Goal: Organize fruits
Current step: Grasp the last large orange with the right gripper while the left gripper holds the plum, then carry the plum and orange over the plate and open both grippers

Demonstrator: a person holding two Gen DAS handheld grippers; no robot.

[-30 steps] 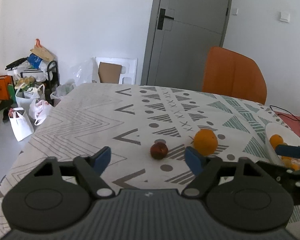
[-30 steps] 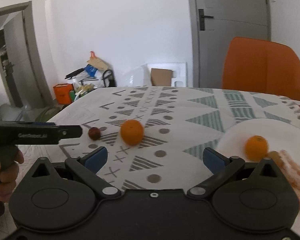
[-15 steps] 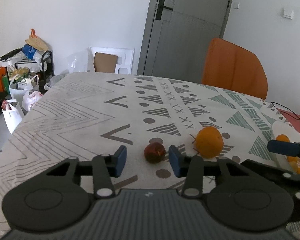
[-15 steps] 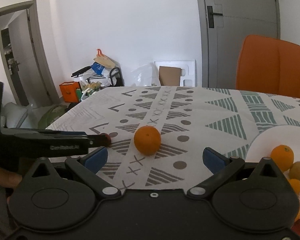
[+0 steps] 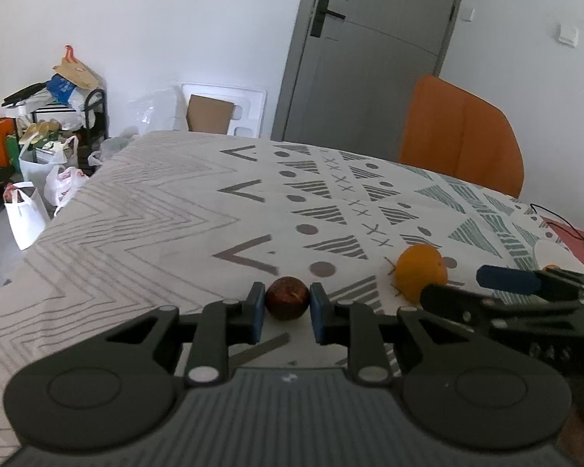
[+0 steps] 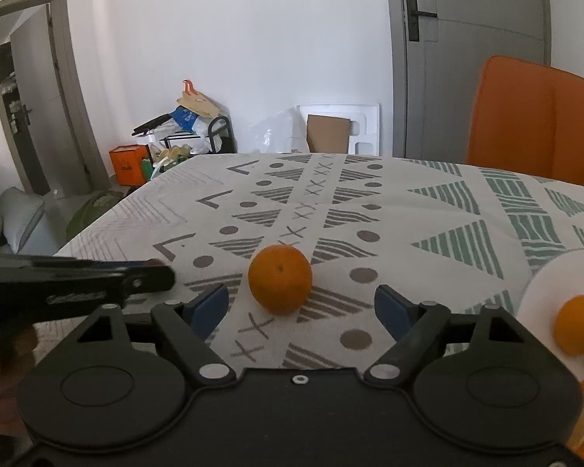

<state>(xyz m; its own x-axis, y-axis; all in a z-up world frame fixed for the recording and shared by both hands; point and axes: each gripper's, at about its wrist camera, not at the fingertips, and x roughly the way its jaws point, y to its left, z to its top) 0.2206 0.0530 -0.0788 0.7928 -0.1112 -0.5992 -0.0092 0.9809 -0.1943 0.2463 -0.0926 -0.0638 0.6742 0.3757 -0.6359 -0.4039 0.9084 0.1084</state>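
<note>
Both views are evenly lit by soft, diffuse daylight; its source is outside the frames. Shadows under the round orange fruit [image 6: 280,278] are faint. The white walls read slightly washed out. Fisheye distortion bows the grey door [image 5: 373,54] and darkens the corners. The near black gripper bodies are slightly soft.

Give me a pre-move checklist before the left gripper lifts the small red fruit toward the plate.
1. Left gripper pads on both sides of the small red fruit: ok.
2. Grip firm enough to lift: cannot tell.
3. Right gripper open, holding nothing: ok.
4. Orange loose on the tablecloth, ahead of the right gripper's open jaws: ok.
5. Plate has bare space: ok.
6. Right gripper sits between fruit and plate, so the path is blocked: not ok.
</note>
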